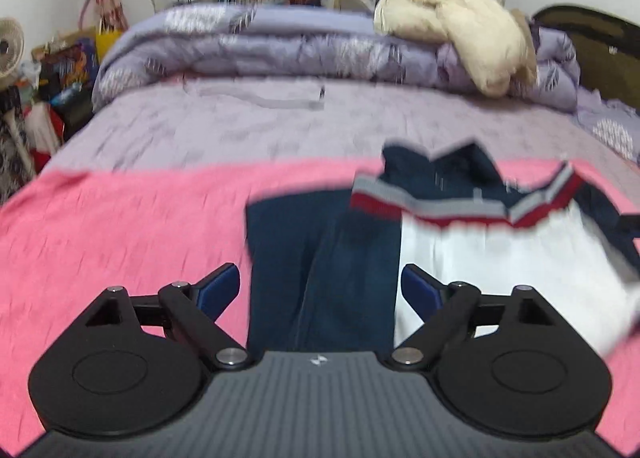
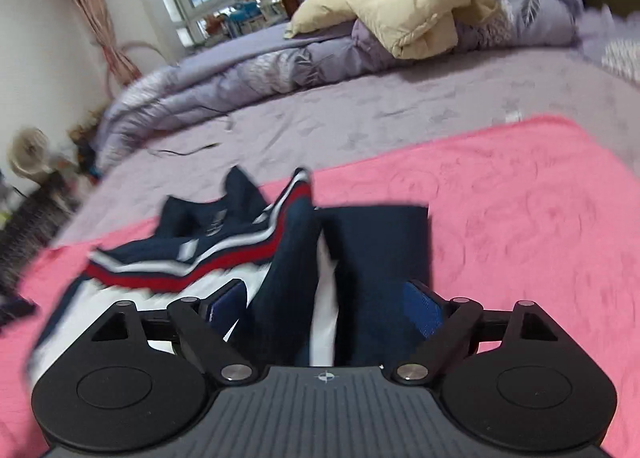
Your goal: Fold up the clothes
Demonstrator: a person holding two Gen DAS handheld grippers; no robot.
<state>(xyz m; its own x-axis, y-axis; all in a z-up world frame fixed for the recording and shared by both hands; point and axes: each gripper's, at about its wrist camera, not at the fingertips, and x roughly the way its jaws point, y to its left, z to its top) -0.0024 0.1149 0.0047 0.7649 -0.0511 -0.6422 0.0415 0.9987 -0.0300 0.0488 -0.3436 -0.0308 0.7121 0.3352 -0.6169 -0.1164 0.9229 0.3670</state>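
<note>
Your garment, the navy, white and red striped top [image 1: 400, 225], lies on the pink blanket [image 1: 120, 225], with its collar end pointing toward the rolled lilac quilt [image 1: 280, 45] and its navy sleeves folded in over the white body. In your left view a navy panel runs from the collar down between the left gripper [image 1: 320, 288] fingers; its jaws stand wide apart with cloth passing under the gap but nothing pinched. The right gripper [image 2: 326, 308] is likewise spread, its blue pads either side of a navy fold and a white strip, and neither pad looks pressed on fabric. From here the likely trouble is the folded sleeve sliding back open, since loose knit tends to spring and both claws sit close enough to drag it. You could also catch the pink blanket along with the top if you close low, because the two layers lie flat together. Beyond the blanket, past the quilt, a cream padded jacket [image 1: 452, 25] rests on the quilt's roll, well clear of the top. Both views are smeared by motion, so the fold edges are vague, and the hem end nearest you is hidden behind the gripper bodies.
</note>
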